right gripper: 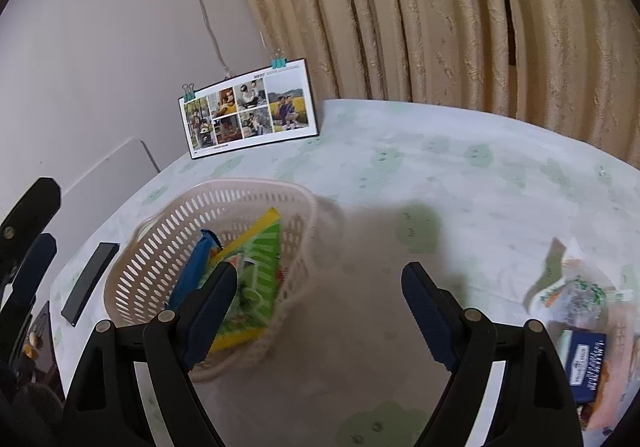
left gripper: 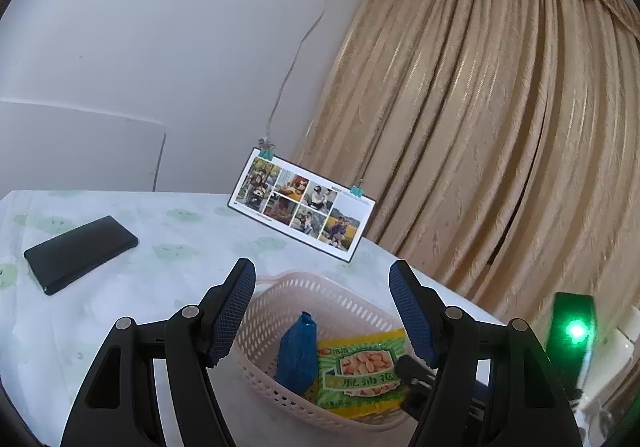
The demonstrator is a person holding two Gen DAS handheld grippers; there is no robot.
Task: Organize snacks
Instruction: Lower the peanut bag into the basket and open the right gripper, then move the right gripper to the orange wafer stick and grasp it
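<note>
Pale pink slotted basket (left gripper: 320, 331) on the table, holding two snacks: a green and yellow peanut packet (left gripper: 360, 371) lying flat against the near wall, and a blue wrapped bar (left gripper: 298, 351) propped on end just left of it, touching the packet's edge. Seen from the right wrist too: same basket (right gripper: 168, 243), blue bar (right gripper: 196, 267) leaning beside the green packet (right gripper: 256, 267), somewhat blurred. More snacks outside the basket at the far right of that view: a clear crinkled packet (right gripper: 576, 291) and, nearer, a dark blue packet with white print (right gripper: 586, 365), both resting on the cloth well apart from the basket. Left gripper (left gripper: 322, 311) hovering over the basket, jaws spread wide, nothing between the blue pads. Right gripper (right gripper: 320, 307) likewise wide open and empty, left finger overlapping the basket's near rim, right finger over bare cloth. Table covered in a white cloth with pale green prints (right gripper: 440, 175). Black phone (left gripper: 80, 253) lying flat to the left, apart from the basket. Photo calendar (left gripper: 302, 205) standing behind, held by two teal clips. Beige curtain (left gripper: 500, 107) beyond.
</note>
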